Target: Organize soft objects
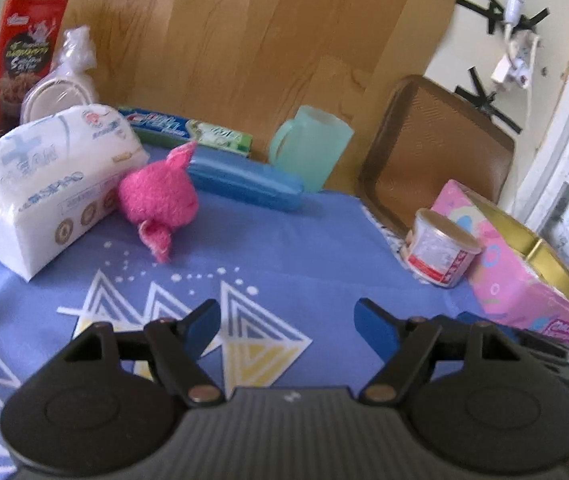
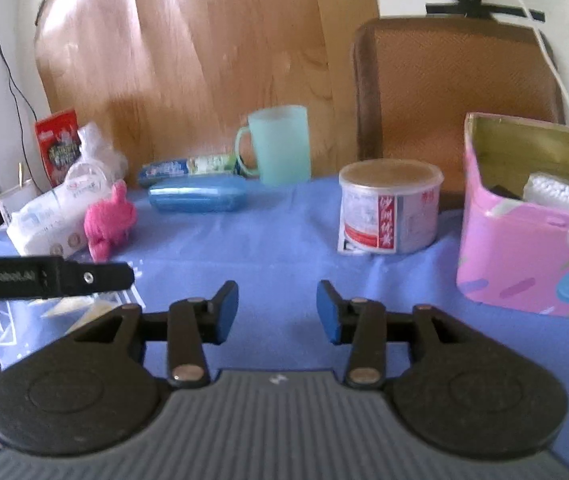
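Note:
A pink plush toy (image 1: 159, 196) (image 2: 109, 220) lies on the blue tablecloth (image 1: 284, 248), leaning against a white soft tissue pack (image 1: 44, 176) (image 2: 50, 216) at the left. An open pink tin box (image 1: 524, 268) (image 2: 524, 232) stands at the right with some white items inside. My left gripper (image 1: 286, 322) hovers open above the cloth, short of the toy, nothing between its blue pads. My right gripper (image 2: 277, 308) is also open and empty over the cloth's middle. Part of the left gripper's black body shows at the left edge of the right wrist view.
Along the back stand a mint green mug (image 1: 310, 148) (image 2: 278, 144), a blue case (image 1: 244, 178) (image 2: 198, 198), a toothpaste box (image 1: 188, 130), a red snack bag (image 1: 24, 56) and bagged bowls (image 1: 64, 84). A round can (image 1: 440, 254) (image 2: 390, 206) sits by the pink box. A brown tray (image 1: 436, 148) leans on the wall.

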Motion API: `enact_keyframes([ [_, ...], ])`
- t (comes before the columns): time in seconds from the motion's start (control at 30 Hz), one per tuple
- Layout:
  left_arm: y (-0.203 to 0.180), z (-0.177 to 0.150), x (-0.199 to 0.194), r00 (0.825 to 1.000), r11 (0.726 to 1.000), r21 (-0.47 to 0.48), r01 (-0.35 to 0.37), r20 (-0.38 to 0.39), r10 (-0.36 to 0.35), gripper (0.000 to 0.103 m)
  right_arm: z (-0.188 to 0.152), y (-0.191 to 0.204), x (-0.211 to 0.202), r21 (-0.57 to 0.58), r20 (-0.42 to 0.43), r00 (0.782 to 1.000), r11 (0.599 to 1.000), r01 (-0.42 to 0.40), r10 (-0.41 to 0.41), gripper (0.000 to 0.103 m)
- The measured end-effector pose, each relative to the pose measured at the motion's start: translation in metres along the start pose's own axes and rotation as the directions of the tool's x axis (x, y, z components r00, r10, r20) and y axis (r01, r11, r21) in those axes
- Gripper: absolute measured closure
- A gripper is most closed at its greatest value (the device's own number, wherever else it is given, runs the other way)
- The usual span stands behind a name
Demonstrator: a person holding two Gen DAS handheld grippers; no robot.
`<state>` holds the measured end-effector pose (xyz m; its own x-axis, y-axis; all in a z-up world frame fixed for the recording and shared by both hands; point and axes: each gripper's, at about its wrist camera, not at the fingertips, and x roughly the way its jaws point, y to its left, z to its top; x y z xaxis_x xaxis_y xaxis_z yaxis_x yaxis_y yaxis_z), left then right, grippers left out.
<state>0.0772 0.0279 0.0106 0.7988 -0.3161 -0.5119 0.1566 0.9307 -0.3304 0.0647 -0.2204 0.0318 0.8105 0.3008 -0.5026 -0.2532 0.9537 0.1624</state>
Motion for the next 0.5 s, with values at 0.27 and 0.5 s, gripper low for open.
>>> enact_keyframes([
  [0.27, -0.005, -0.004, -0.003, 1.000, 1.000, 0.018, 0.020, 0.022, -0.020, 0.014, -0.003, -0.003, 0.000, 0.041, -0.019, 1.000, 0.999, 0.000, 0.001, 0.054],
  [0.5, 0.006, -0.004, -0.001, 1.000, 0.999, -0.040, 0.028, 0.006, -0.027, 0.010, -0.003, -0.002, 0.001, 0.040, -0.022, 1.000, 0.999, 0.007, -0.006, 0.050],
])
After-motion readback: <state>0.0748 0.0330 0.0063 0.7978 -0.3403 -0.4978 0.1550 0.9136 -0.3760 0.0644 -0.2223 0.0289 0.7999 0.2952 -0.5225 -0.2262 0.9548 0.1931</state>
